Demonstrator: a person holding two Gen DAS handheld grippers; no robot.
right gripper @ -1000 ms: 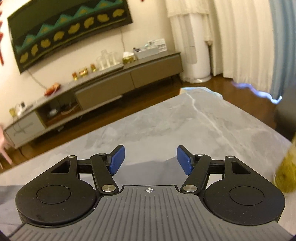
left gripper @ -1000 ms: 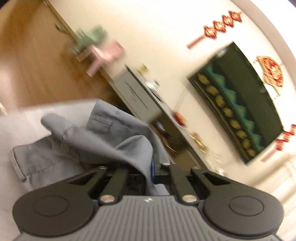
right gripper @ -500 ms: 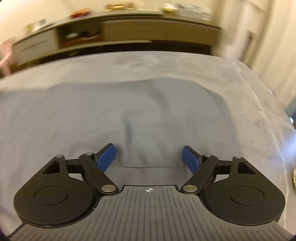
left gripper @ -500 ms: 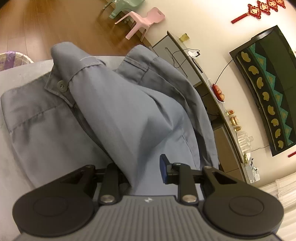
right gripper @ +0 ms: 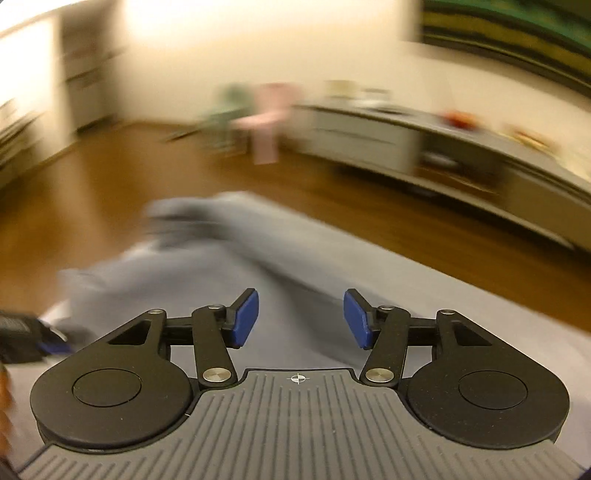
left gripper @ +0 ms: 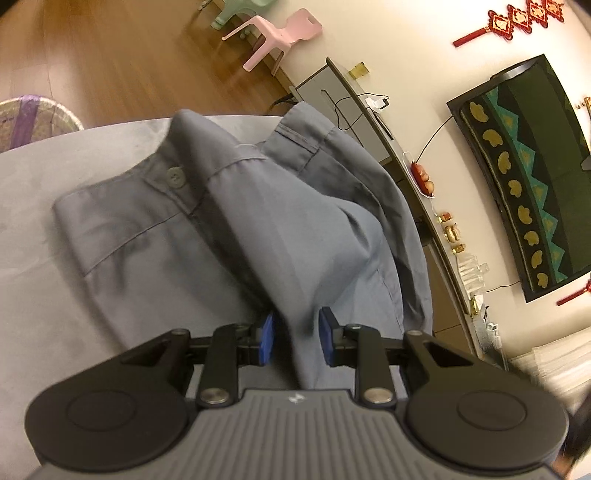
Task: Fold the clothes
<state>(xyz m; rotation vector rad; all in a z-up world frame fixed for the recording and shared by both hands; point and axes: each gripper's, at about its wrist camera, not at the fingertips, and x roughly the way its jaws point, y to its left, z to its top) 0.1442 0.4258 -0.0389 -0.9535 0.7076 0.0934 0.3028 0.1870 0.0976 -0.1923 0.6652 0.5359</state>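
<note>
A grey-blue button shirt (left gripper: 258,229) lies crumpled on the grey table (left gripper: 33,206), its collar and a button (left gripper: 175,177) toward the far left. One raised fold runs from the collar down between the blue pads of my left gripper (left gripper: 295,339). Those jaws stand slightly apart and the cloth sits loosely between them. In the blurred right wrist view the shirt (right gripper: 207,266) stretches away to the left. My right gripper (right gripper: 301,317) hovers over its near part. Its jaws are closing, with a wide gap and nothing pinched between them.
A woven basket (left gripper: 33,118) stands on the wooden floor past the table's left edge. Pink (left gripper: 284,37) and green (left gripper: 236,11) small chairs, a long TV cabinet (left gripper: 369,122) and a wall television (left gripper: 535,166) lie beyond. The table (right gripper: 480,332) extends right of the shirt.
My left jaws, shut on the shirt a second ago, have parted and the gripper has sunk toward the cloth. My right gripper has swung left, and its jaws are narrower than half a second ago.
</note>
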